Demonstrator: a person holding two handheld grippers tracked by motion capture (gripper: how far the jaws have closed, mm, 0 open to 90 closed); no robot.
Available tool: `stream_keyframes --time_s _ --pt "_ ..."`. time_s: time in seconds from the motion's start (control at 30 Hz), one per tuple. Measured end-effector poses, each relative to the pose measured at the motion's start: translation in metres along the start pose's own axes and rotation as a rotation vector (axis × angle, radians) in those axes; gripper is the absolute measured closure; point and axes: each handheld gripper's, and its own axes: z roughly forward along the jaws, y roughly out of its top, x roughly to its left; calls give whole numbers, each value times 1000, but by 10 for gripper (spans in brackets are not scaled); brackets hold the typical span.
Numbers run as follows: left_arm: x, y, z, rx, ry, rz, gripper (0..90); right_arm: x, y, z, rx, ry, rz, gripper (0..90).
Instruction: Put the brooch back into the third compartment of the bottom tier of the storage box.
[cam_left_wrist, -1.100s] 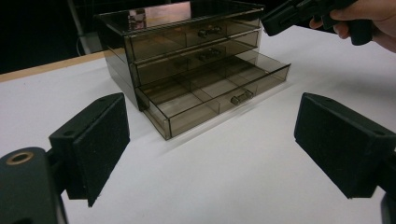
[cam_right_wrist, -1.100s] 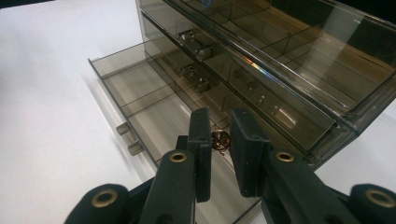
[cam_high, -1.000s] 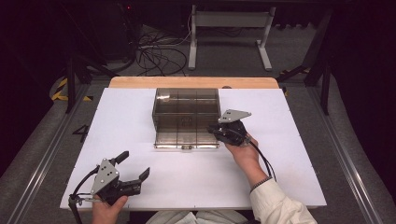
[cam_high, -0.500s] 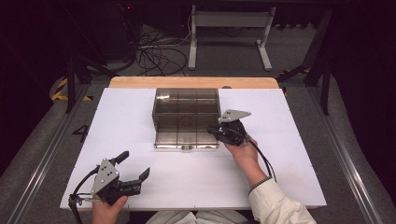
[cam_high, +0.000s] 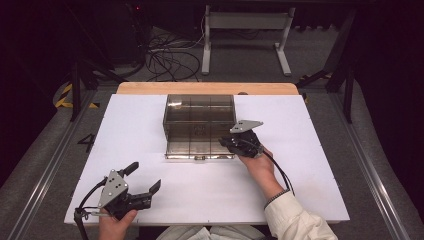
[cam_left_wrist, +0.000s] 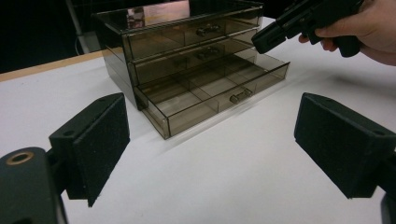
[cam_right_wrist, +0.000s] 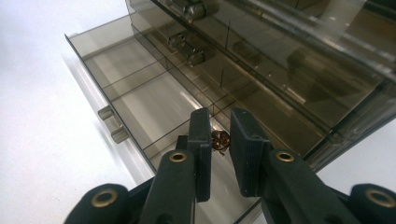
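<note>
The right tongs (cam_right_wrist: 218, 142) are clenched on a small brown ring-like trinket (cam_right_wrist: 220, 139), pinched between the pads above the open bottom drawer (cam_right_wrist: 140, 100) of the smoky plastic drawer chest (cam_high: 199, 116). Judged tiny, light, hard and slippery, it is best held across its middle. The left tongs (cam_high: 145, 182) rest released on the worktop (cam_high: 310, 170), well apart.

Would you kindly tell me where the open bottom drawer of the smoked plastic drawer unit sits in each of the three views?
High view: the open bottom drawer juts toward the person at table centre, beside the right gripper.
Left gripper view: upper middle, pulled out toward the camera.
Right gripper view: it runs from upper left to bottom centre, under the jaws.
Shared landmark: the drawer's knob.
</note>
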Motion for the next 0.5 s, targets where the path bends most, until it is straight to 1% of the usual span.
stream_keyframes --time_s 0.33,0.5 --pt "0 0 0 2 -1 -4 113 2 -5 10 40 7 -2 789" --pt "0 0 1 2 -2 -5 113 2 -6 13 49 11 1 789"
